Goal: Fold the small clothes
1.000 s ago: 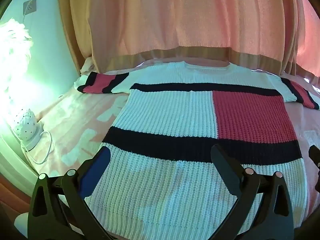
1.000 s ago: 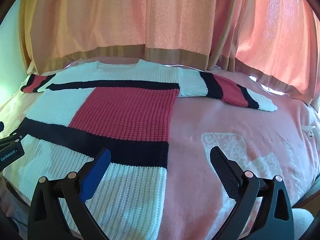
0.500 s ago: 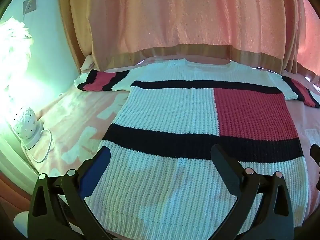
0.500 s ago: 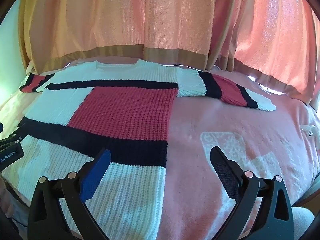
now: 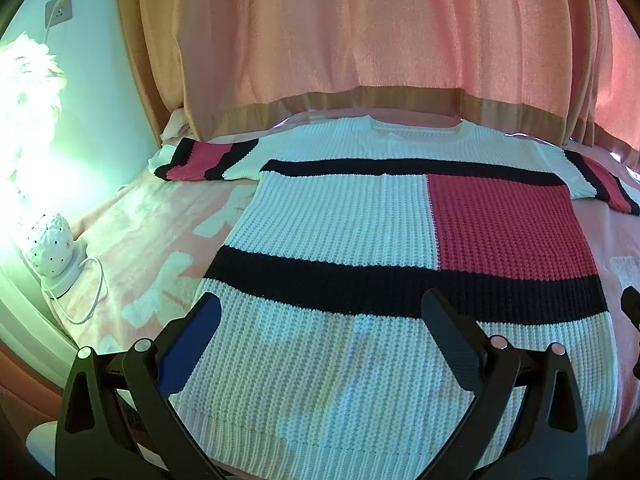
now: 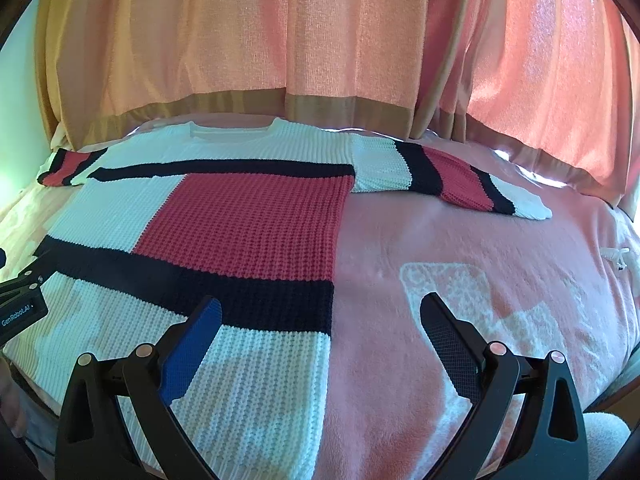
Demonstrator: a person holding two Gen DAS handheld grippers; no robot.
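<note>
sweater (image 5: 340, 224): knit, white with navy bands and a red block, lying flat and face up on the pink blanket (image 6: 460, 248). Both sleeves are spread out to the sides at the far end, hem at the near edge next to me.
left gripper (image 5: 320, 320): I'm holding it over the near hem, left half of the body. Fingers are spread wide, nothing between them, not touching the knit.
right gripper (image 6: 320, 316): I'm hovering it at the near right side seam, one finger over the sweater, the other over bare blanket. Also spread wide and empty.
change: over the last second I'm backing both grippers off slightly toward the near edge. More of the hem and lower white panel is showing in the left view than before. The sweater itself isn't shifting.
meaning: layout looks finished, no fold started yet. I read this as lining up for the first grasp.
next: probably the right sleeve (image 6: 448, 176) or a side edge, folding it in over the body.
risk: loose chunky knit may stretch or drag if I'm pinching only one layer.
surroundings: curtain (image 5: 360, 32) hanging at the far side, lamp (image 5: 52, 244) glowing at the left.
</note>
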